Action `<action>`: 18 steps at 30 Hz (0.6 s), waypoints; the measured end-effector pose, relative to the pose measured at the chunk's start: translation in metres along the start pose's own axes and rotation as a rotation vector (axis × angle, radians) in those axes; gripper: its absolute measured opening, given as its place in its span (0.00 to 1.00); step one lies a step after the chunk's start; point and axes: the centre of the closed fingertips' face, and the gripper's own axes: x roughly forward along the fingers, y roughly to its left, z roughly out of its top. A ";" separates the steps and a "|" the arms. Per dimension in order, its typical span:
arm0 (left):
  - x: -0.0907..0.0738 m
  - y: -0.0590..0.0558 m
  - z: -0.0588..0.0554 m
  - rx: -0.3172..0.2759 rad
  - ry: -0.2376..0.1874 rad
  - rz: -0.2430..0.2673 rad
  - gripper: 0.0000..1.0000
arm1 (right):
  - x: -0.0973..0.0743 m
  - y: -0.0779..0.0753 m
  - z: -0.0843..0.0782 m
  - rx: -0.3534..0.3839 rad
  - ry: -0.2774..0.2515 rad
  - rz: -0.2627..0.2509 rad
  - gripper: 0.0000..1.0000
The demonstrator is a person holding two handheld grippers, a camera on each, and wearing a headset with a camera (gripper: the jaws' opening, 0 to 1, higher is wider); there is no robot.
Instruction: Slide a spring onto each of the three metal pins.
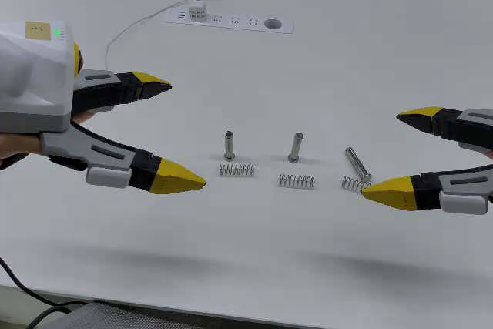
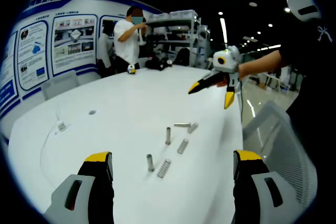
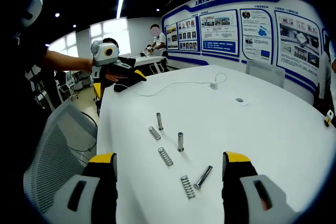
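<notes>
Open-plan lab or office: poster-covered display wall [image 3: 262,24], white table [image 1: 347,75], mesh chair [image 3: 58,145], shelving [image 2: 178,30].

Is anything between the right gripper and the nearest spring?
Nothing visible. The right gripper is open; the spring lies just off one tip on the bare table, beside the fallen pin.
</notes>
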 end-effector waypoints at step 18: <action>0.003 0.004 -0.011 -0.043 -0.005 0.011 0.96 | 0.006 -0.015 -0.009 0.038 0.018 -0.033 0.78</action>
